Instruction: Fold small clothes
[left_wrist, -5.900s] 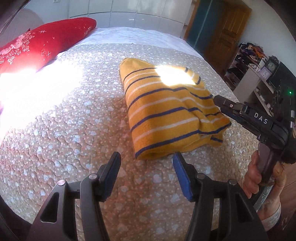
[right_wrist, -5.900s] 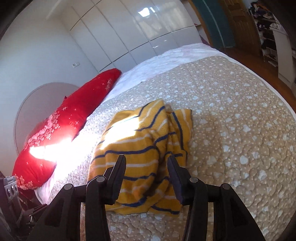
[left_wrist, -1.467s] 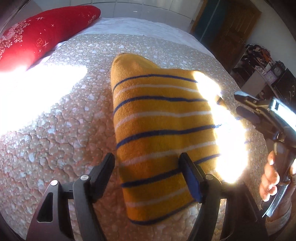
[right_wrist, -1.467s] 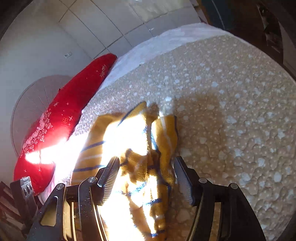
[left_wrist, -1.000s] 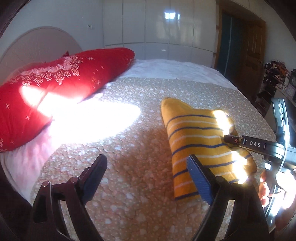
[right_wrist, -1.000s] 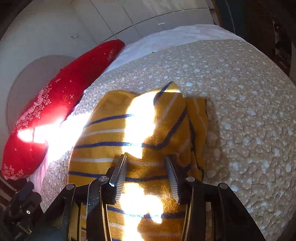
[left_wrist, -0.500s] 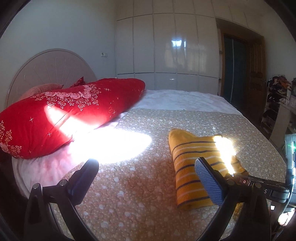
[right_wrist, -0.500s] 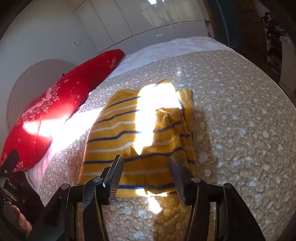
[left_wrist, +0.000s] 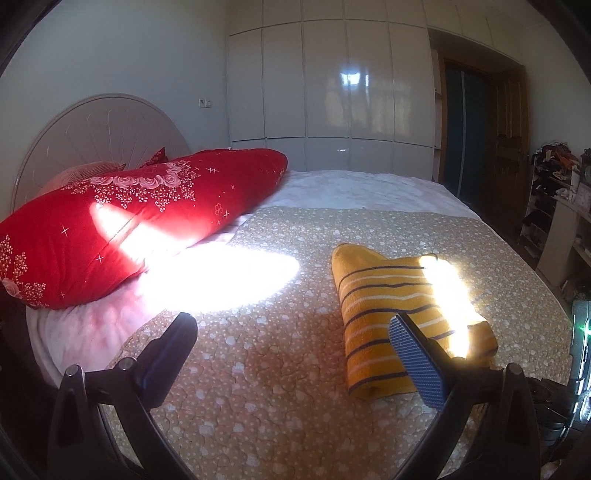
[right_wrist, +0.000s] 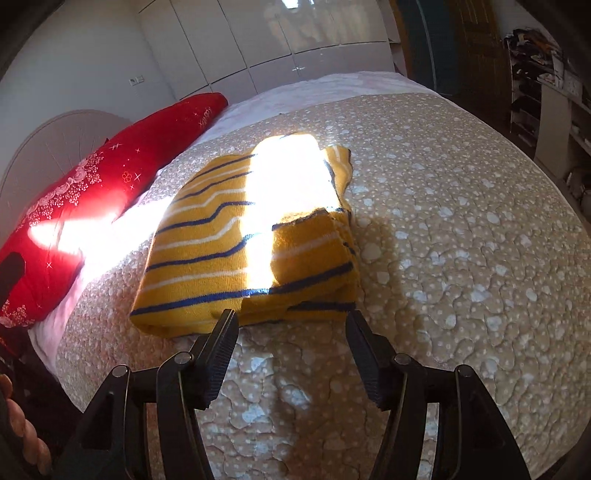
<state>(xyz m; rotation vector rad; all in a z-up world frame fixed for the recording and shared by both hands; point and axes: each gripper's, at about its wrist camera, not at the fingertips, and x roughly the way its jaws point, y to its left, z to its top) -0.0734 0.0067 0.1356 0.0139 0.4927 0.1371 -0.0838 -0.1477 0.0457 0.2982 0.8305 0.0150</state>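
A yellow sweater with blue and white stripes (right_wrist: 251, 236) lies folded in a thick rectangle on the beige quilted bedspread (right_wrist: 461, 258); a bright patch of sun falls across it. In the left wrist view the same sweater (left_wrist: 391, 314) lies at the right, beyond the blue-padded finger. My left gripper (left_wrist: 291, 339) stands wide open over bare bedspread, holding nothing. My right gripper (right_wrist: 291, 328) hovers just in front of the sweater's near edge; its jaws are opening and nothing is between them.
A long red floral pillow (left_wrist: 122, 218) lies at the left by the round white headboard (left_wrist: 92, 136). White wardrobe doors (left_wrist: 332, 92) stand behind the bed. Shelves with clutter (left_wrist: 557, 192) stand at the right beside a wooden door.
Both grippers have drawn back from the sweater, which lies released on the bed. The left gripper tilted up and its jaws spread wider. The right gripper's jaws have widened.
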